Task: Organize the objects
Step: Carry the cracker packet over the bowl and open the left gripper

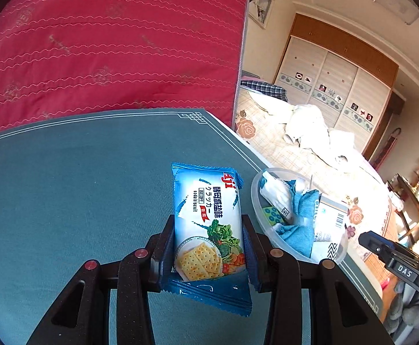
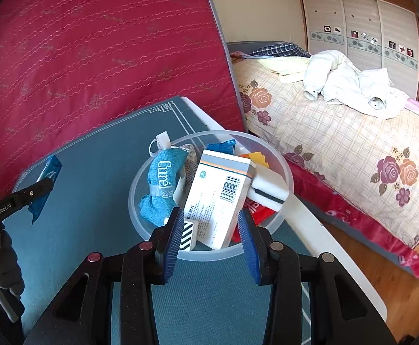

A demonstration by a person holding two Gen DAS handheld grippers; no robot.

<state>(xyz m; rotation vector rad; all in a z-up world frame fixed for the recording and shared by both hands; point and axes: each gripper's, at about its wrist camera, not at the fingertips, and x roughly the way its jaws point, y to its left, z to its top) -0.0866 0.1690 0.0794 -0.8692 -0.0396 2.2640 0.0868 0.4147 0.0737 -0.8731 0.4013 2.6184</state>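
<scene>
The left gripper [image 1: 208, 224] is clamped on a blue packet [image 1: 206, 224] marked "Aji" and "soda biscuit", with Chinese and Japanese script beside pictured crackers and vegetables; it is held above the teal table mat [image 1: 80, 178], just left of the clear plastic bowl [image 1: 255, 198]. The right gripper [image 2: 211, 224] stands part open with nothing pressed between its pads; its fingers frame the near rim of the bowl [image 2: 140, 178].

Inside the bowl the right wrist view shows one teal pouch [image 2: 160, 184] reading "Curé", one white box [image 2: 215, 198] with a barcode and small print too fine to read, one white sponge-like block with a dark stripe [image 2: 269, 192], and something red beneath, perhaps a wrapper. The left view hides most of these. Only the right view shows the left tool's arm lettered "GenRobot.AI" [image 2: 13, 204]; the left shows "DAS" on the right tool [image 1: 404, 270].
</scene>
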